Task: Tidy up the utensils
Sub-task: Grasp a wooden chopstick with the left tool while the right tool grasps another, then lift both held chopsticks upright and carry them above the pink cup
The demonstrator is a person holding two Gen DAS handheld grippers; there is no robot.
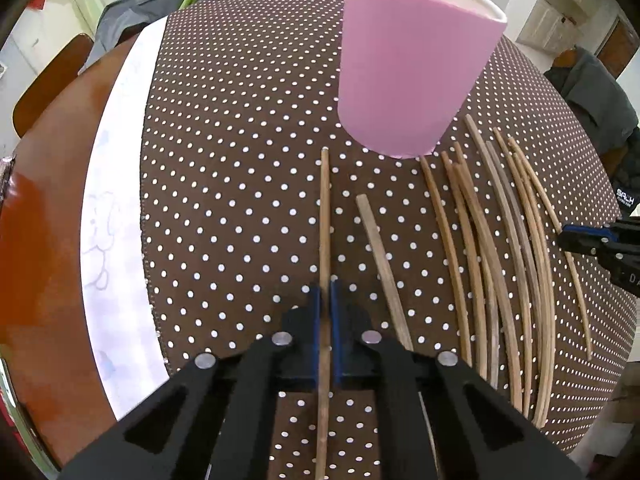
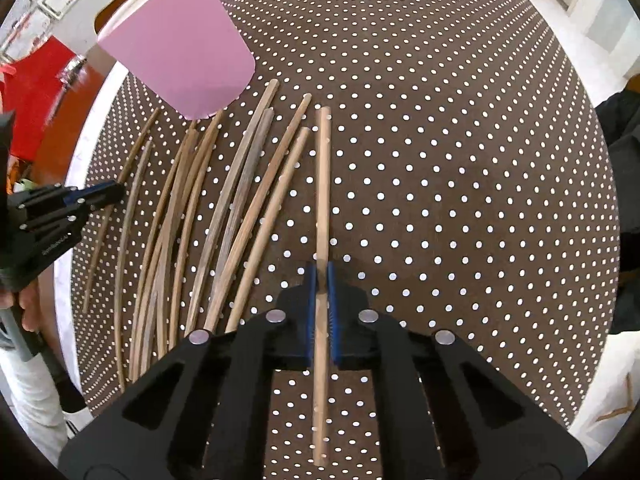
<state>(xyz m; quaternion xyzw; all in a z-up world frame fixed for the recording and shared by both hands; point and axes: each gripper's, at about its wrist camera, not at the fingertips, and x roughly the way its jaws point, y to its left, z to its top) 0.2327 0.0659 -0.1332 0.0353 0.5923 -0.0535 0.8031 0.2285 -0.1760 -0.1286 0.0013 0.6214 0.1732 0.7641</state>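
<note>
Your left gripper [image 1: 329,292] is clamped on a chopstick [image 1: 325,220], blue pads [image 1: 316,312] tight on both sides of it. That stick lies flat on the dotted cloth [image 1: 224,184], far end toward the cup [image 1: 412,68], apart from the rest & furthest to the left in the left view. Just right of it lies a shorter flat stick [image 1: 380,256], loose.

Your right gripper [image 2: 320,276] is also closed on a chopstick [image 2: 322,184], pads [image 2: 310,312] pressing it at both sides. That one runs straight away from the cam, at the right edge of the pile [image 2: 208,216], w/ bare cloth to its right. Both grippers point steeply down at the table.

Pile: approx a dozen sticks, fanned side by side, some touching or overlapping, far ends near the cup base. Cup is pink, white inside, upright on the cloth, touching or just beside a few stick tips; can't tell which.

Each gripper shows in the other's view: right one at the right edge of the left cam, left one at the left edge of the right cam, w/ your hand [image 2: 28,308] on its handle. Cloth sits on a brown table [image 1: 52,240] w/ a white sheet [image 1: 116,208] under its left edge.
</note>
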